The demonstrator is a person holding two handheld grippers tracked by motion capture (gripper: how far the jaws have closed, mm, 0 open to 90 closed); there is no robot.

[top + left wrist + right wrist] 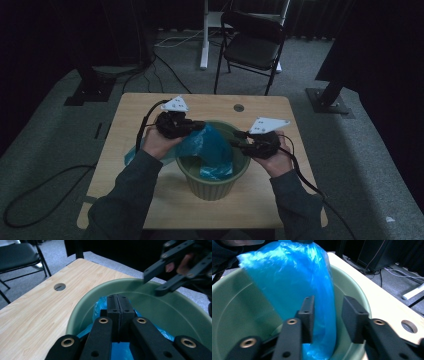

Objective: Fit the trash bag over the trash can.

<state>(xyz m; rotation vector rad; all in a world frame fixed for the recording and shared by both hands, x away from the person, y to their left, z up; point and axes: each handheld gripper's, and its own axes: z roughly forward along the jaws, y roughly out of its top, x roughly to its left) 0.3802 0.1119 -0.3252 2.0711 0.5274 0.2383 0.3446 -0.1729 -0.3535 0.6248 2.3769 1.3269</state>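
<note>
A green bucket (212,175) stood on the table (130,150) with a blue plastic bag (207,145) rising from it. The left gripper (117,306), jaws pressed together, apparently pinched the bag's rim. The right gripper (327,315) stood spread, film between its pads. A careless tug could have torn the film or tipped the bucket.
</note>
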